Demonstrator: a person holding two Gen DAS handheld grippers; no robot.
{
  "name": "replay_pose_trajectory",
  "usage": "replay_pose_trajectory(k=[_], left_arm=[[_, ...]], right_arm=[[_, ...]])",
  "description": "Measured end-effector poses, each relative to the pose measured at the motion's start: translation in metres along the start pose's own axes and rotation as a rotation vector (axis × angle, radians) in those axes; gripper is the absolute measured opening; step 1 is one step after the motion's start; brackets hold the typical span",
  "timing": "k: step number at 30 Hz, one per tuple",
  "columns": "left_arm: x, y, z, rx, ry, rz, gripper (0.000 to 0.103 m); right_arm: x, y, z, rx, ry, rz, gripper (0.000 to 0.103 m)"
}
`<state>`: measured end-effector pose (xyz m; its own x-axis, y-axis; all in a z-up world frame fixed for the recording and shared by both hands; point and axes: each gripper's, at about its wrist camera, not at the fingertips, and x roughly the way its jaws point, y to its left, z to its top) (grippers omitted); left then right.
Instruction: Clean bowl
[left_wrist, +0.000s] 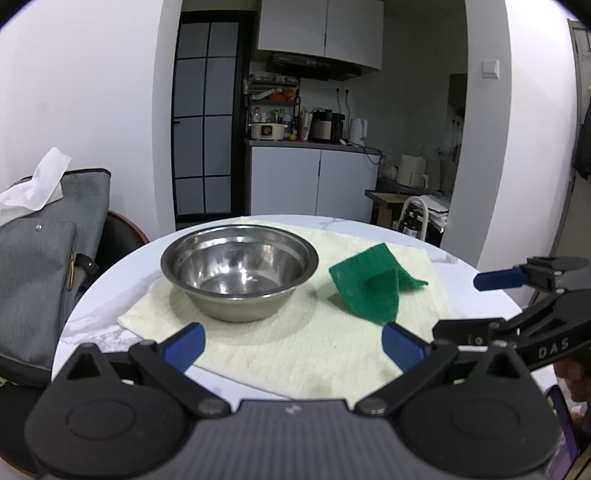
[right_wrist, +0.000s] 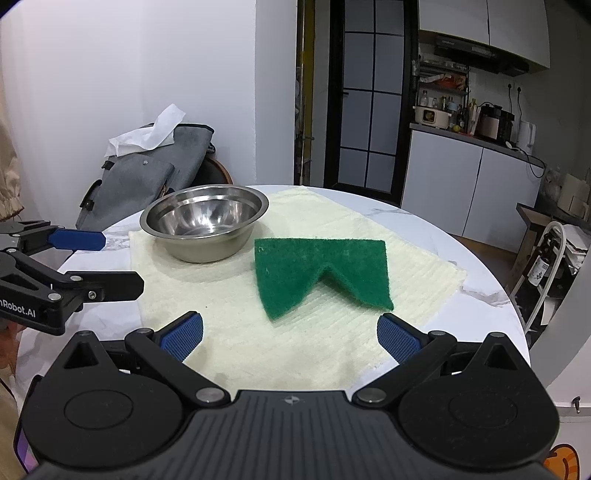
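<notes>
Both sets of tongs are hanging wide open, gripping nothing: left tongs, right tongs. The steel bowl is sitting upright on the cream cloth on the round desk, left of the buckled green scouring pad. The left tongs' side lettering is getting cut off, reading "nRobot.AI"; the right's perhaps "DAS".

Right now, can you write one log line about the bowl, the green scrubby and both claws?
bowl: empty, upright on cloth | scrubby: beside bowl, buckled, untouched | left claw: open | right claw: open, facing scrubby
</notes>
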<state>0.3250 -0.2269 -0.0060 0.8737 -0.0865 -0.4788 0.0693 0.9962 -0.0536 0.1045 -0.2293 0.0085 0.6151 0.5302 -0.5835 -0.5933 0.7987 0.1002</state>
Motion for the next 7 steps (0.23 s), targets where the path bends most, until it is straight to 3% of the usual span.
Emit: replay_pose_trajectory(k=[7], left_arm=[[-0.0026, -0.0039, -0.0009, 0.029, -0.014, -0.001, 0.103]], right_arm=[[-0.0024, 0.0023, -0.0002, -0.001, -0.007, 0.002, 0.103]])
